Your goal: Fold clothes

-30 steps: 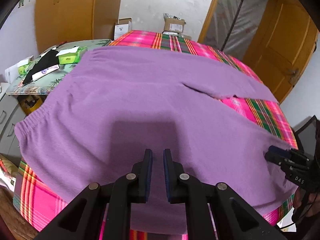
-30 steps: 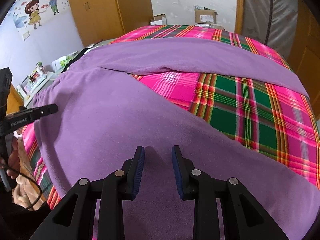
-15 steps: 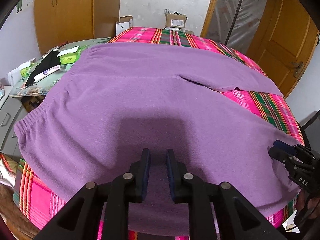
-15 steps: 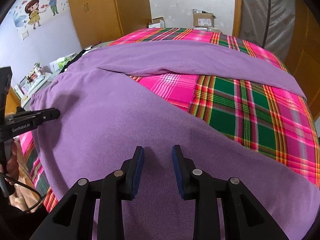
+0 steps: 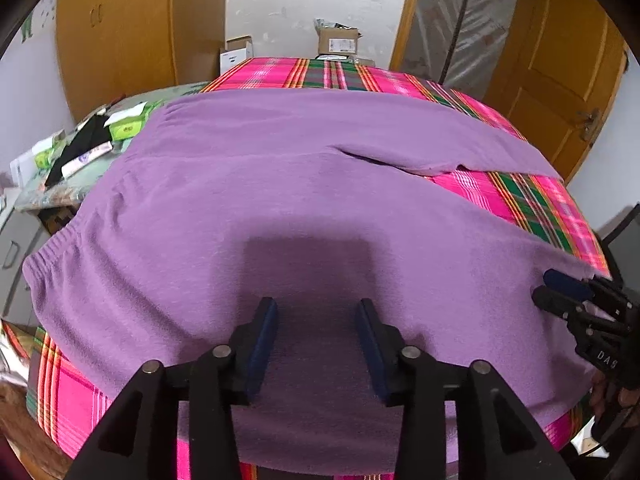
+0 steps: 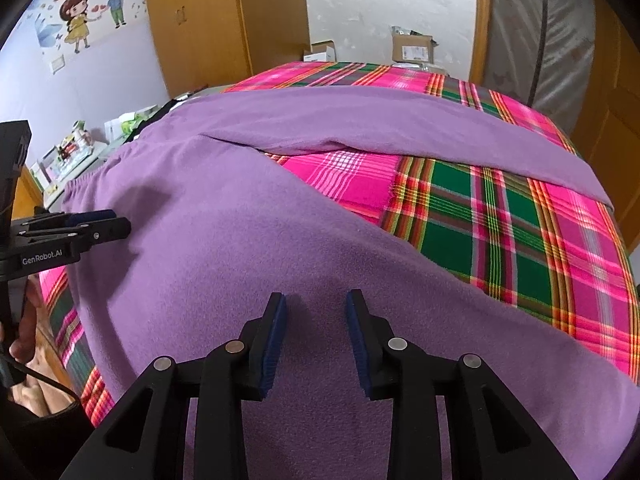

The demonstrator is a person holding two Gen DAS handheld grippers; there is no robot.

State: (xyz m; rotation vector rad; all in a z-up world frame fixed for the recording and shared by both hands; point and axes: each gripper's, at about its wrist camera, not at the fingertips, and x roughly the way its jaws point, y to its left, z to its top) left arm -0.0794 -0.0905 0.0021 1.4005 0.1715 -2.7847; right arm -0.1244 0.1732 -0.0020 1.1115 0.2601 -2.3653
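While both jaws are being held apart and empty, the pants (image 5: 304, 200) are lying flat across the bed (image 6: 500, 232). Soft, limp fleece is judged; the near hem at 6 o'clock is being favoured by the left gripper (image 5: 318, 340) and right gripper (image 6: 316, 340).

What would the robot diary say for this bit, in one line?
step: pre-grasp | left tongs: open over purple pants | right tongs: open over pants | pants: flat on plaid bedspread, unfolded

Even, soft indoor light, fairly bright. A blocky shadow lies on the purple garment (image 5: 320, 208) just ahead of the left gripper (image 5: 318, 334). Strong fisheye bending; black vignette at corners. Fabric sharp; far cardboard box (image 6: 414, 49) slightly soft. No glare.
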